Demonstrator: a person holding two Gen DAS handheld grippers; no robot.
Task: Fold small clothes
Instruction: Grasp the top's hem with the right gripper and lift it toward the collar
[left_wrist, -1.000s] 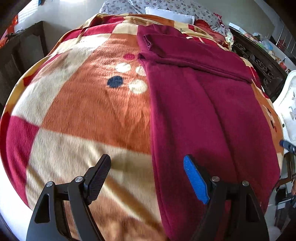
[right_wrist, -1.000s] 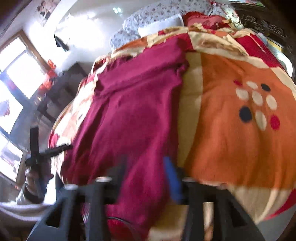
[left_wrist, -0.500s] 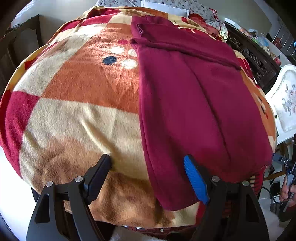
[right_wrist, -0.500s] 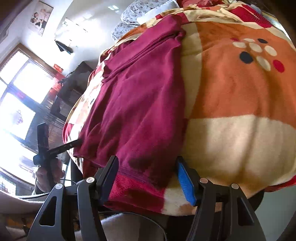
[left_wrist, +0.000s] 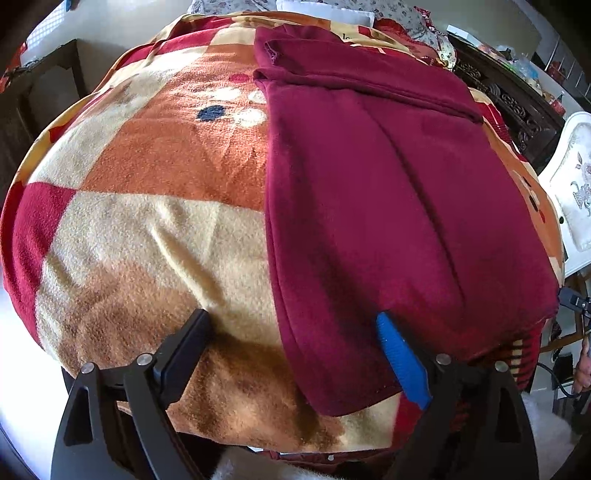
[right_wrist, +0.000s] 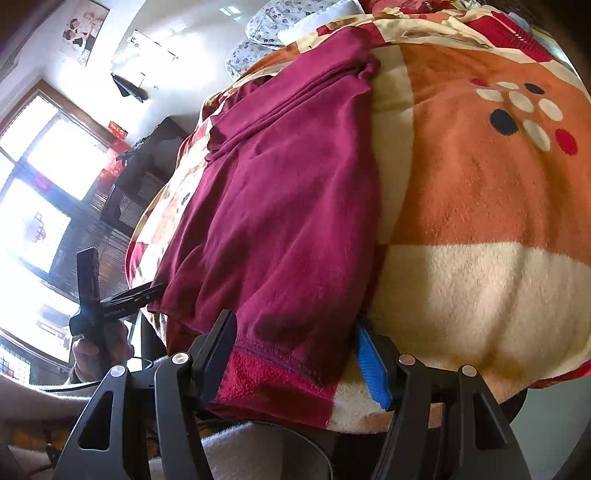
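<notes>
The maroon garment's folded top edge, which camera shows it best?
The left wrist view: the maroon garment lies nearly whole there, its folded band crisp across the far end. The right wrist view shows that band obliquely, bunched and partly foreshortened on the blanket.

Maroon garment (right_wrist: 288, 206) far end foreshortened, unclear; near hem behind right gripper (right_wrist: 295, 354) blue jaw.
</notes>
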